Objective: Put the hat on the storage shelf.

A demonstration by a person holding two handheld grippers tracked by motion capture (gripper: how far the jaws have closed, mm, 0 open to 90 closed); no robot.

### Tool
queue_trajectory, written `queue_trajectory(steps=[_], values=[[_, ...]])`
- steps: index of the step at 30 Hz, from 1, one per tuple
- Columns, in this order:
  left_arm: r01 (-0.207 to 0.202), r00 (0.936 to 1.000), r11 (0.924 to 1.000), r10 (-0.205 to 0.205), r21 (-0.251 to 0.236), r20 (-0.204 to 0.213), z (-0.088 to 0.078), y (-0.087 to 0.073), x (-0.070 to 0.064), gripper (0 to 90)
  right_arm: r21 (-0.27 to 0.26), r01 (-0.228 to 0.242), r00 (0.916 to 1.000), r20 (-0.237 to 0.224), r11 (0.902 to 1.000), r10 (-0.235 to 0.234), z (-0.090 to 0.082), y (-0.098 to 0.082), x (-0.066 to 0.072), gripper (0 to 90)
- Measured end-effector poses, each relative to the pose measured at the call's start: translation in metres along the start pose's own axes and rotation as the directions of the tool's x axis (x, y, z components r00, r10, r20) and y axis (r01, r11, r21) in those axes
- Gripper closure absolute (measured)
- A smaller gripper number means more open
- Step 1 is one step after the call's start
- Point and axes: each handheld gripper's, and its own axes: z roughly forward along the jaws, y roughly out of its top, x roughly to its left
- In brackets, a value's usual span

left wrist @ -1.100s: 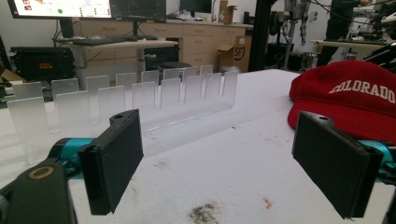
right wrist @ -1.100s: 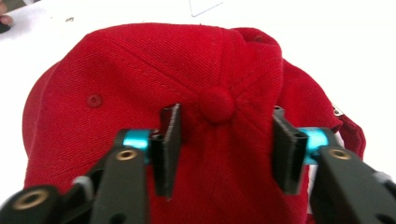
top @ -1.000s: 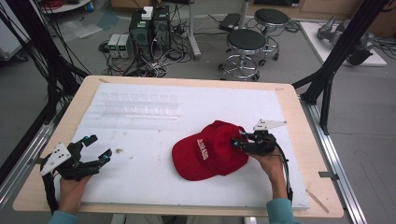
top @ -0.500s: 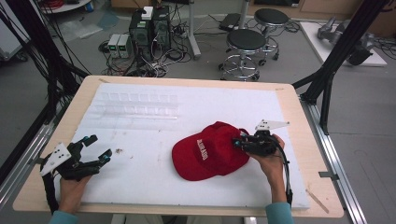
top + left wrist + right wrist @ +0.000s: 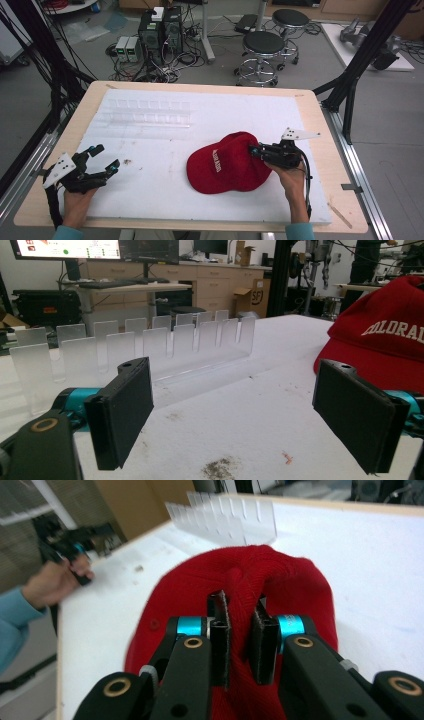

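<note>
A broad wooden table topped with a white foam mat (image 5: 150, 180) carries the scene, set up as a plain work surface. Toward its far side stands a long clear plastic rack of upright dividers (image 5: 145, 112), well apart from both hands and untouched, apparently waiting as a holder. Nearer the person, right of centre, a red cotton baseball cap with white lettering (image 5: 225, 165) lies crown-up on the mat, its front panel facing left. The right gripper (image 5: 256, 151), held in the person's right hand at the cap's right side, has just been closing its jaws, and in the right gripper view they are pinched tight on a raised fold of the cap's red fabric (image 5: 240, 587); taking a bunched ridge near the crown looks like the way to get a firm hold on soft cloth for lifting. The left gripper (image 5: 102, 160) rests low at the near left corner of the mat, well apart from the cap, its two black pads (image 5: 122, 415) spread wide with nothing between them, seemingly kept ready to help once the cap comes up. A few dark specks of dirt (image 5: 222, 470) mark the mat just ahead of it
</note>
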Motion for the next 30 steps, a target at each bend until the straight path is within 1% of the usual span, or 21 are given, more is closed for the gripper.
queue_trajectory(steps=[6, 9, 12, 14, 15, 16, 17, 19, 20, 21, 22, 23, 25, 26, 28, 29, 30], values=[[0.004, 1.0000, 1.0000, -0.004, 0.002, -0.004, 0.000, 0.000, 0.000, 16.5, -0.017, 0.045, 0.9988, -0.020, 0.9988, -0.045, 0.002, 0.012, 0.014, 82.2], [0.000, 1.0000, 1.0000, 0.000, -0.001, 0.007, 0.000, 0.000, 0.000, 16.3, -0.031, 0.063, 0.9968, -0.047, 0.9975, -0.065, 0.005, 0.020, 0.023, 82.2], [0.000, 1.0000, 1.0000, 0.000, -0.001, 0.009, 0.000, 0.000, 0.000, 16.4, -0.048, 0.076, 0.9937, -0.079, 0.9960, -0.080, 0.010, 0.028, 0.032, 82.2], [0.000, 1.0000, 1.0000, 0.000, 0.000, 0.009, 0.000, 0.000, 0.000, 16.4, -0.059, 0.095, 0.9895, -0.103, 0.9937, -0.101, 0.016, 0.036, 0.042, 82.2], [0.004, 1.0000, 1.0000, -0.004, -0.003, 0.009, 0.000, 0.000, 0.000, 16.4, -0.064, 0.102, 0.9878, -0.111, 0.9927, -0.109, 0.018, 0.038, 0.044, 82.2], [0.002, 1.0000, 1.0000, -0.002, -0.002, 0.009, 0.000, 0.000, 0.000, 16.4, -0.064, 0.102, 0.9878, -0.111, 0.9927, -0.109, 0.018, 0.038, 0.044, 82.2], [0.003, 1.0000, 1.0000, -0.003, -0.002, 0.008, 0.000, 0.000, 0.000, 16.4, -0.067, 0.112, 0.9842, -0.131, 0.9915, -0.120, 0.023, 0.045, 0.049, 82.2], [0.005, 1.0000, 1.0000, -0.005, -0.001, 0.009, 0.000, 0.000, 0.001, 16.3, -0.065, 0.124, 0.9812, -0.141, 0.9902, -0.132, 0.028, 0.050, 0.053, 82.2], [0.005, 0.9999, 1.0000, -0.005, -0.001, 0.010, 0.000, 0.000, 0.001, 16.3, -0.065, 0.124, 0.9812, -0.141, 0.9902, -0.132, 0.028, 0.050, 0.053, 82.2], [0.006, 0.9999, 1.0000, -0.006, -0.002, 0.012, 0.000, 0.000, 0.001, 16.2, -0.065, 0.131, 0.9772, -0.160, 0.9893, -0.140, 0.032, 0.055, 0.058, 82.2], [0.005, 0.9999, 1.0000, -0.005, -0.001, 0.014, 0.000, 0.001, 0.001, 16.2, -0.065, 0.131, 0.9772, -0.160, 0.9893, -0.140, 0.032, 0.055, 0.058, 82.2], [0.004, 0.9999, 1.0000, -0.004, 0.000, 0.016, 0.000, 0.001, 0.001, 16.2, -0.072, 0.143, 0.9725, -0.175, 0.9871, -0.153, 0.036, 0.059, 0.062, 82.2], [0.004, 0.9998, 1.0000, -0.004, 0.002, 0.018, 0.000, 0.001, 0.001, 16.1, -0.073, 0.146, 0.9711, -0.180, 0.9866, -0.157, 0.038, 0.061, 0.064, 82.1], [0.007, 0.9998, 1.0000, -0.007, 0.003, 0.018, 0.000, 0.001, 0.001, 16.1, -0.074, 0.155, 0.9677, -0.189, 0.9851, -0.167, 0.042, 0.064, 0.068, 82.2], [0.008, 0.9998, 1.0000, -0.008, 0.005, 0.017, 0.001, 0.002, 0.002, 16.0, -0.076, 0.158, 0.9656, -0.197, 0.9845, -0.170, 0.045, 0.067, 0.071, 82.1], [0.012, 0.9997, 0.9999, -0.012, 0.004, 0.019, 0.001, 0.004, 0.003, 16.0, -0.077, 0.161, 0.9626, -0.208, 0.9839, -0.174, 0.047, 0.068, 0.073, 82.2], [0.016, 0.9995, 0.9999, -0.016, 0.000, 0.027, 0.001, 0.006, 0.003, 16.0, -0.077, 0.161, 0.9626, -0.208, 0.9839, -0.174, 0.047, 0.068, 0.073, 82.2]])
